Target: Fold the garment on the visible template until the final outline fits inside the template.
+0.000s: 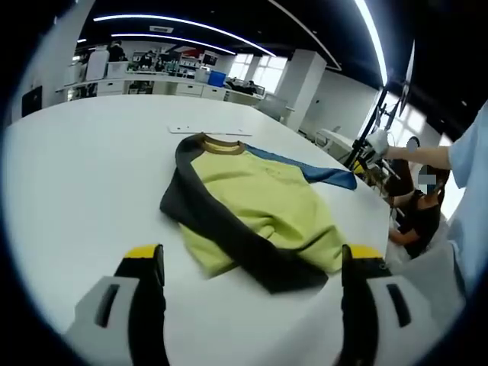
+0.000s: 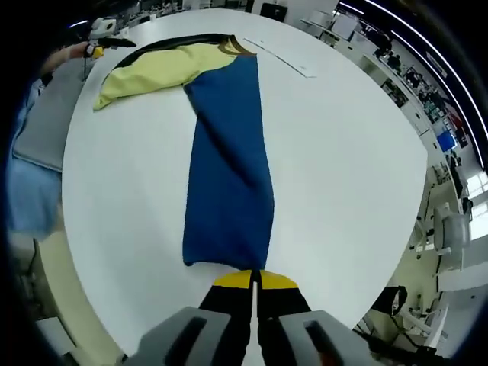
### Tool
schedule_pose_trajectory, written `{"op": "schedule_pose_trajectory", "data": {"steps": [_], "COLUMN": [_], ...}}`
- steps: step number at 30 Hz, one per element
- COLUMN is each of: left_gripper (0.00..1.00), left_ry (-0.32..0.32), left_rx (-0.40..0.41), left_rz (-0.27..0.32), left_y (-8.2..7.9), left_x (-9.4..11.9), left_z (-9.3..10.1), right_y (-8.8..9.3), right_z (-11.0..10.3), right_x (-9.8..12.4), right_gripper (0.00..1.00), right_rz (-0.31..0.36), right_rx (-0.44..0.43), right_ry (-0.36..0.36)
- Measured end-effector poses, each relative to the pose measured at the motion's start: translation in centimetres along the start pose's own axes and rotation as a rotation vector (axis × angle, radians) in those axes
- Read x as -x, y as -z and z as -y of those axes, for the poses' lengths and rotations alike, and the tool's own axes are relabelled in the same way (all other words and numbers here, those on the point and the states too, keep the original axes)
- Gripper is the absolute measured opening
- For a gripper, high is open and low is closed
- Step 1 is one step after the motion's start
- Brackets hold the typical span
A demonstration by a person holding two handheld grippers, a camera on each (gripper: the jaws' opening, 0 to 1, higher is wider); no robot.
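So the garment here is a yellow-green, dark grey and blue long-sleeved fabric top [image 1: 259, 206] lying on a big round white bench [image 1: 84, 175], roughly mid-bench, with the mustard collar at the far side in the left gripper view. The left gripper [image 1: 252, 263] has its fingers spread wide with nothing in them, hovering just short of the near hem. In the right gripper view, the right gripper [image 2: 254, 280] has its fingers pressed together right at the end of the blue part, which stretches out long and straight away from it toward the collar; looks like it's pinching that edge, but I can't tell for sure if cloth is actually between them. There's a thin pale flat strip [image 2: 284, 58] past the collar; can't tell if that's the template. My take on doing this fold well: keep the blue length taut, lift low, carry it over along its long axis toward the body, and lay it flat so nothing bunches.
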State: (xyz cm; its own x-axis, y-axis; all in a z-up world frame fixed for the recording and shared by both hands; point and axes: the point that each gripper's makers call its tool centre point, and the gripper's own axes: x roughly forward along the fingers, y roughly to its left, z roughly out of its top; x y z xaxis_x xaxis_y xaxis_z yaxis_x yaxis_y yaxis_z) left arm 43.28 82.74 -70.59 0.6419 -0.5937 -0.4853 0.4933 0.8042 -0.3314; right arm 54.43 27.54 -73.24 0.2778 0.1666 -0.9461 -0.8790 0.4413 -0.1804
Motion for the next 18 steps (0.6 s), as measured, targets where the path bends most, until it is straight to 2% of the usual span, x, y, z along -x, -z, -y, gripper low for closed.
{"op": "schedule_pose_trajectory", "data": {"steps": [9, 18], "left_gripper": [0.94, 0.94], "left_ry": [-0.013, -0.03], "left_rx": [0.011, 0.027], "left_rz": [-0.021, -0.041], "left_y": [0.6, 1.4], "left_x": [0.0, 0.1], "left_z": [-0.4, -0.7], "right_y": [0.3, 0.8], "right_z": [3.3, 3.4], "right_x": [-1.3, -2.4], "right_gripper": [0.0, 0.0], "right_rz": [-0.034, -0.061], "right_rx": [0.039, 0.065], "right_ry": [-0.001, -0.035]}}
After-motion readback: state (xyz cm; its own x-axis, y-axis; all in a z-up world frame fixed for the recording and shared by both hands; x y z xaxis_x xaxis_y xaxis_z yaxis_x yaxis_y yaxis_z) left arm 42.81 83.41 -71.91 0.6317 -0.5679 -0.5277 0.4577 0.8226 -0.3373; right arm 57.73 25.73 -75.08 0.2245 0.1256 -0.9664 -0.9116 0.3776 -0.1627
